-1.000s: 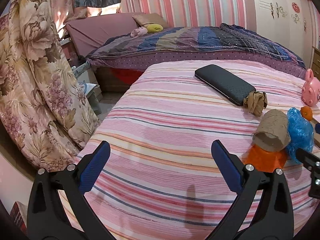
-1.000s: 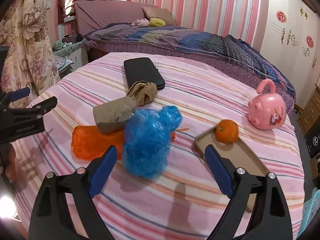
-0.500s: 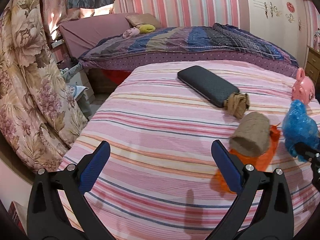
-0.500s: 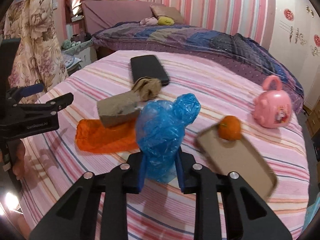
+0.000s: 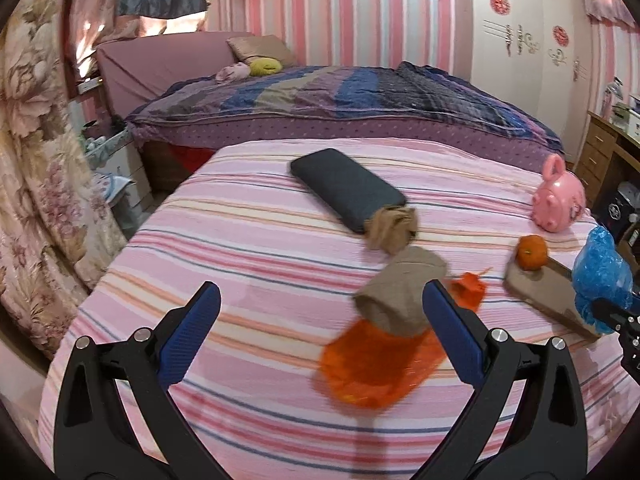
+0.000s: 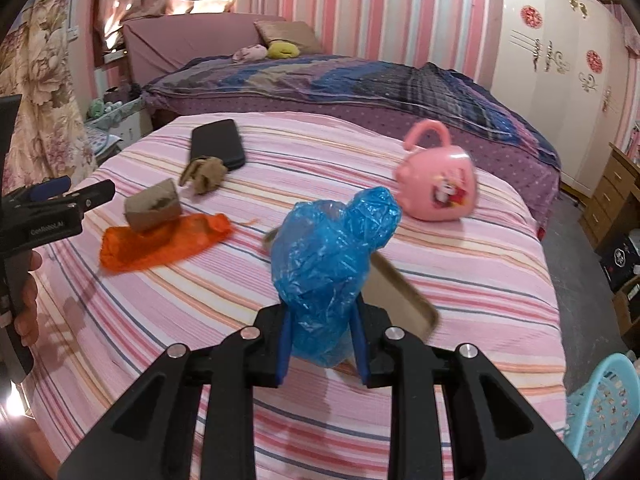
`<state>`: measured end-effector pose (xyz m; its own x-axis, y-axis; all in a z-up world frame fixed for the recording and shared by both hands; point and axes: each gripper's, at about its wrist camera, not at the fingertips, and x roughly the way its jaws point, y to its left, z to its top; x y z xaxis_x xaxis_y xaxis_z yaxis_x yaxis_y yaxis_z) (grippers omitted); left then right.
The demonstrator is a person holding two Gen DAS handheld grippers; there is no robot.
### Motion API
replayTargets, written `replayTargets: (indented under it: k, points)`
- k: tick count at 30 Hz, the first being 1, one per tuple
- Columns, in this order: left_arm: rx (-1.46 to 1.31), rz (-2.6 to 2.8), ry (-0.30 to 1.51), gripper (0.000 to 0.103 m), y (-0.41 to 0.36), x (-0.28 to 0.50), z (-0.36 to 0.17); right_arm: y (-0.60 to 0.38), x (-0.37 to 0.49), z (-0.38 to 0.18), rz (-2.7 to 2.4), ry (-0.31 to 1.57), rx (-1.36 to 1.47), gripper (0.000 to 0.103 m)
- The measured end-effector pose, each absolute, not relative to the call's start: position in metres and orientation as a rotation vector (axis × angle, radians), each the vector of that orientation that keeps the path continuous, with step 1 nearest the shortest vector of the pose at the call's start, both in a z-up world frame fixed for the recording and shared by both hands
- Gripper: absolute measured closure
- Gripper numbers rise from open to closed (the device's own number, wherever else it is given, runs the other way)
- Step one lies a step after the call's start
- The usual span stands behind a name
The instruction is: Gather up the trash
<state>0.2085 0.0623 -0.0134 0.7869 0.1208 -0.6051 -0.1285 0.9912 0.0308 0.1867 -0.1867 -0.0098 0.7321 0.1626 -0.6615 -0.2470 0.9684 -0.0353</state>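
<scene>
blue bag [image 6: 332, 272] just got pinched in the right gripper [image 6: 322, 344] fingers and lifted above the tray [image 6: 400, 292]. left gripper [image 5: 320, 336] still wide open near the orange bag [image 5: 376, 364], probably next.

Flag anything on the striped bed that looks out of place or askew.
Litter sits on the bedspread: an orange plastic bag lies flat under a cardboard tube, with crumpled brown paper against the black case. An orange rests on a tan tray. The right gripper holds a blue bag.

Tray [image 6: 404, 296] (orange too) behind bag [image 6: 328, 264]
</scene>
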Motion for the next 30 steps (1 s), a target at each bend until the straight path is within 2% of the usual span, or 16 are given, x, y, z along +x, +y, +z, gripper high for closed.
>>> replayTargets:
  k: [15,20,22,25,28,30]
  points:
    - [0.076,0.046,0.766,0.006,0.013,0.24,-0.043,-0.221,0.188,-0.016,0.197,0.732,-0.123,0.077]
    - [0.045,-0.013,0.795,0.029,0.012,0.241,-0.045,-0.219,0.185,-0.017,0.192,0.728,-0.136,0.077]
    - [0.036,-0.033,0.794,0.048,0.01,0.24,-0.045,-0.218,0.184,-0.017,0.192,0.726,-0.143,0.077]
    - [0.025,-0.05,0.786,0.066,0.01,0.237,-0.043,-0.218,0.184,-0.017,0.193,0.725,-0.15,0.077]
    - [0.02,-0.071,0.783,0.078,0.012,0.235,-0.041,-0.218,0.184,-0.017,0.192,0.724,-0.151,0.077]
    - [0.026,-0.077,0.769,0.08,0.015,0.232,-0.038,-0.218,0.184,-0.017,0.191,0.725,-0.153,0.077]
